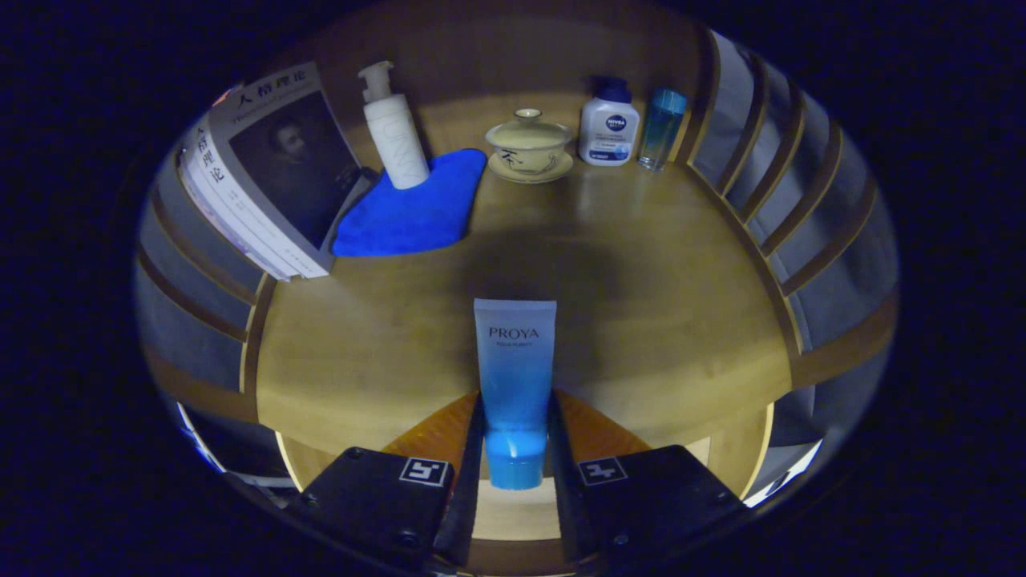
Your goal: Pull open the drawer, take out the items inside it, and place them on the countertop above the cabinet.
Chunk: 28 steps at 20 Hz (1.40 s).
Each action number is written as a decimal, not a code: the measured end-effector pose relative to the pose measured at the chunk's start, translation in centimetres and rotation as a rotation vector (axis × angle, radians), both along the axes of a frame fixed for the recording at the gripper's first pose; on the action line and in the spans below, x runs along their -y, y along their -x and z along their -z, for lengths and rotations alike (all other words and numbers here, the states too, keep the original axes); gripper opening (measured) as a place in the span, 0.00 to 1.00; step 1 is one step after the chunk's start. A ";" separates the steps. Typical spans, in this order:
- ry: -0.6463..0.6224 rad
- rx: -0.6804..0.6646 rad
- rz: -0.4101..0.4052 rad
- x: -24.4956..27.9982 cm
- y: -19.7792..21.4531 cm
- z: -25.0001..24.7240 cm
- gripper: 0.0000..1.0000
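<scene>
Tool: the tool (515,453) pinches a blue cosmetic tube (514,377) near its cap, both fingers pressing it.
Tube: over the wooden tabletop (641,296), crimped end pointing ahead.
Beyond: blue cloth (417,210), pump bottle (393,128), lidded teacup (529,146), book (268,172).

We see the countertop (641,264) as smooth lacquered wood w/ soft sheen. Tube (514,369) between the gripper (515,433) fingers, both pressing it: glossy plastic, cap satin. Blue cloth (413,210): matt, fuzzy fabric. Pump bottle (394,136): matt plastic. Lidded cup (529,144): glazed ceramic. Books (264,172): paper, semi-gloss cover.
</scene>
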State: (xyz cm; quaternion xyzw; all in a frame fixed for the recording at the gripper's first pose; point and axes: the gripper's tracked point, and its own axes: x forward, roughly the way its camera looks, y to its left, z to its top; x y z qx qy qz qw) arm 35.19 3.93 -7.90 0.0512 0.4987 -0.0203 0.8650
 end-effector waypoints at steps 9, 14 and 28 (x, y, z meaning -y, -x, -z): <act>0.008 0.048 0.008 0.4 0.3 -1.2 0.53; 0.014 0.123 -0.001 -0.3 1.7 -4.1 0.65; 0.005 0.255 -0.022 -1.2 9.8 -5.8 0.70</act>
